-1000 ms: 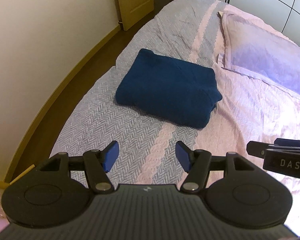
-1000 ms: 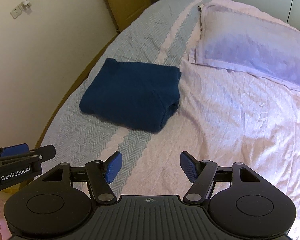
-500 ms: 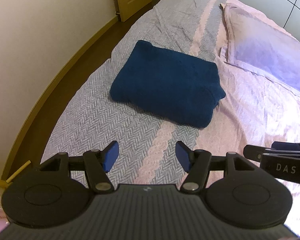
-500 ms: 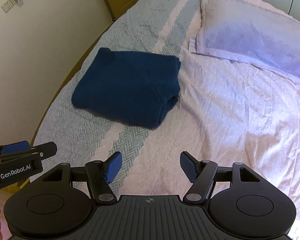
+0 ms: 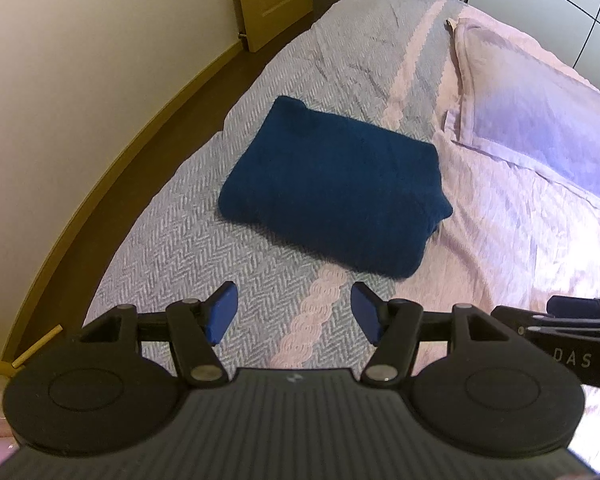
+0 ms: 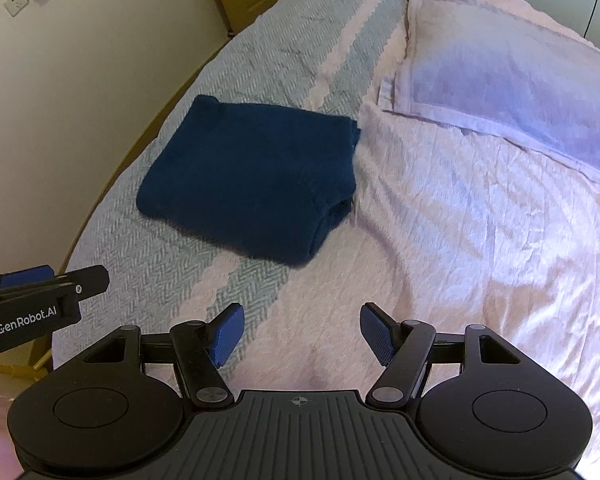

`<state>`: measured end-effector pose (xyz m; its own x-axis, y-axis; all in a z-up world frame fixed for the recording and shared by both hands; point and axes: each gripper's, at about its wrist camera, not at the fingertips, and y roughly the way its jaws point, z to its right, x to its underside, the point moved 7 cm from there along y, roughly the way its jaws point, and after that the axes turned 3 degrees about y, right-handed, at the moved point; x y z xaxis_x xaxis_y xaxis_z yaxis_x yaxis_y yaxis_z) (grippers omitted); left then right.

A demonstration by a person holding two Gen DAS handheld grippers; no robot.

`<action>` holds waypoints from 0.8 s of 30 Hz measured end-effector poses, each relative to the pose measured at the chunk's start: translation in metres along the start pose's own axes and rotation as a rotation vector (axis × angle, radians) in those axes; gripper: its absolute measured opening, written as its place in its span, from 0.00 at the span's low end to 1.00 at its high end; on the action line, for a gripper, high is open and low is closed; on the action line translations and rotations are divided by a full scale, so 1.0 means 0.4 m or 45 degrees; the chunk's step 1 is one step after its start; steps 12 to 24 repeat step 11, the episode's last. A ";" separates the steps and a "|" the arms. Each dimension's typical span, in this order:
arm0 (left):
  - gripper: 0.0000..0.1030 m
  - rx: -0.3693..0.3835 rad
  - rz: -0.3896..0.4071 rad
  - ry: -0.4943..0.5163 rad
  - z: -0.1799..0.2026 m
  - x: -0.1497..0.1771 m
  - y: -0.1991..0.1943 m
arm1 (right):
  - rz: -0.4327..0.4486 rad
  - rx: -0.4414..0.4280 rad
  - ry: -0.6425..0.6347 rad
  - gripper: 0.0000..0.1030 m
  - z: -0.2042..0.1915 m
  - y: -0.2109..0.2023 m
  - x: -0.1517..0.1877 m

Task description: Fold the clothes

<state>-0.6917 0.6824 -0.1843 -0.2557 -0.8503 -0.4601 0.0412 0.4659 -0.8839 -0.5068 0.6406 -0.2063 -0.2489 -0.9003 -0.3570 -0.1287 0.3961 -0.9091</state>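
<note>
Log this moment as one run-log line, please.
garment: dark blue garment folded, lying on bed | left hand-held gripper: open, empty | right hand-held gripper: open, empty | pillow: beyond garment, apart

Both tools nearer folded blue garment (image 5: 332,192); garment larger in both views.
</note>
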 end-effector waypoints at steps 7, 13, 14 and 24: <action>0.57 -0.032 0.046 -0.041 0.011 0.004 -0.040 | 0.024 -0.022 -0.021 0.66 0.014 -0.028 0.008; 0.57 -0.063 0.080 -0.051 0.021 0.018 -0.076 | 0.041 -0.040 -0.030 0.66 0.018 -0.047 0.019; 0.57 -0.063 0.080 -0.051 0.021 0.018 -0.076 | 0.041 -0.040 -0.030 0.66 0.018 -0.047 0.019; 0.57 -0.063 0.080 -0.051 0.021 0.018 -0.076 | 0.041 -0.040 -0.030 0.66 0.018 -0.047 0.019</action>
